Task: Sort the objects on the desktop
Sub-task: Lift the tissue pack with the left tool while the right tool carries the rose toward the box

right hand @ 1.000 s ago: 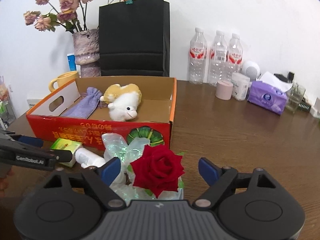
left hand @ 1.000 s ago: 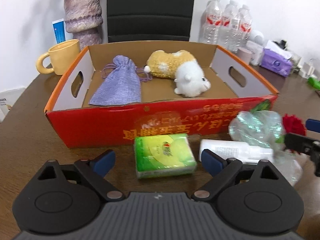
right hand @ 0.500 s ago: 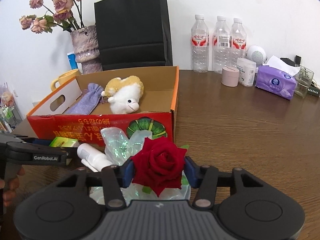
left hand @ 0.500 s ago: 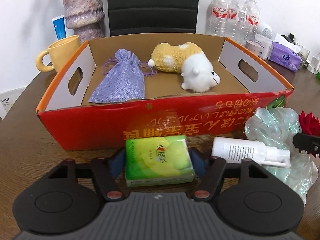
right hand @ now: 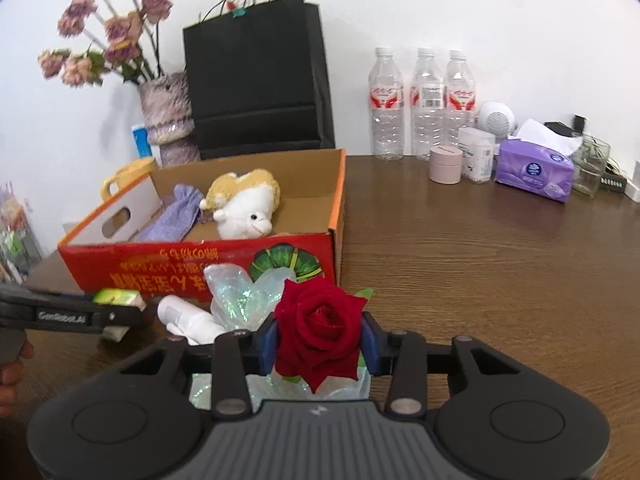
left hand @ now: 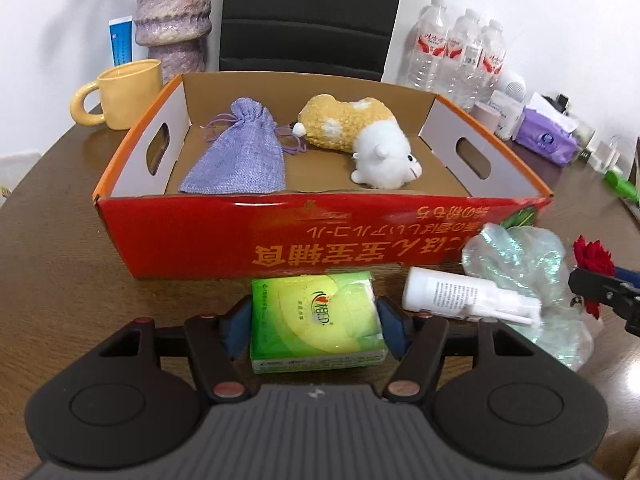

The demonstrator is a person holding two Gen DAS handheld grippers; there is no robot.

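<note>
My left gripper is shut on a green tissue pack, in front of the red cardboard box. Inside the box lie a purple drawstring pouch and a plush toy. A white spray bottle lies right of the pack, against the crinkly wrapper. In the right wrist view my right gripper is shut on a red rose in clear wrapping, near the box's front right corner. The left gripper's arm reaches in from the left.
A yellow mug and a stone vase stand behind the box on the left, with a black paper bag behind it. Water bottles, a pink jar and a purple tissue pack line the back right. Bare wood lies to the right.
Both grippers have gone from open to shut: the left around the green tissue pack, the right around the rose. Both views have risen a little from the table.
</note>
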